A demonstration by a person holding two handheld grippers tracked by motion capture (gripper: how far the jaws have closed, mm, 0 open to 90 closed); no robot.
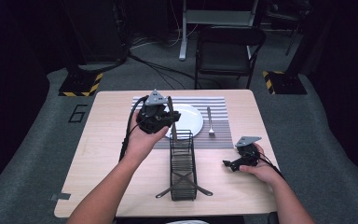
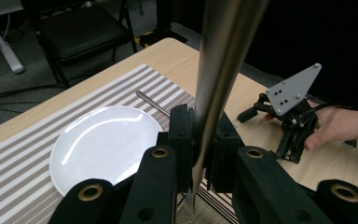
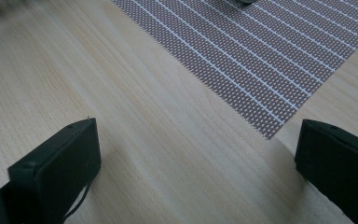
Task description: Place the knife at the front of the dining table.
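Observation:
My left gripper [image 1: 171, 116] is shut on a long silver utensil [image 2: 219, 60], held upright over the near edge of the white plate [image 1: 190, 119]; its jaws [image 2: 200, 126] pinch the shaft low down and the thin end points down. I cannot tell which kind of utensil it is. A fork [image 1: 210, 122] lies on the striped placemat [image 1: 219, 105] to the right of the plate. My right gripper [image 1: 228, 163] stands open low over the bare wood [image 3: 168, 154] beside the placemat's corner [image 3: 265, 130], with nothing between its fingers.
A black wire rack [image 1: 182, 163] runs from the plate toward the table's front edge, between the two hands. A dark folding chair [image 1: 228, 51] stands behind the table. The wood at the left of the table [image 1: 102, 140] is bare.

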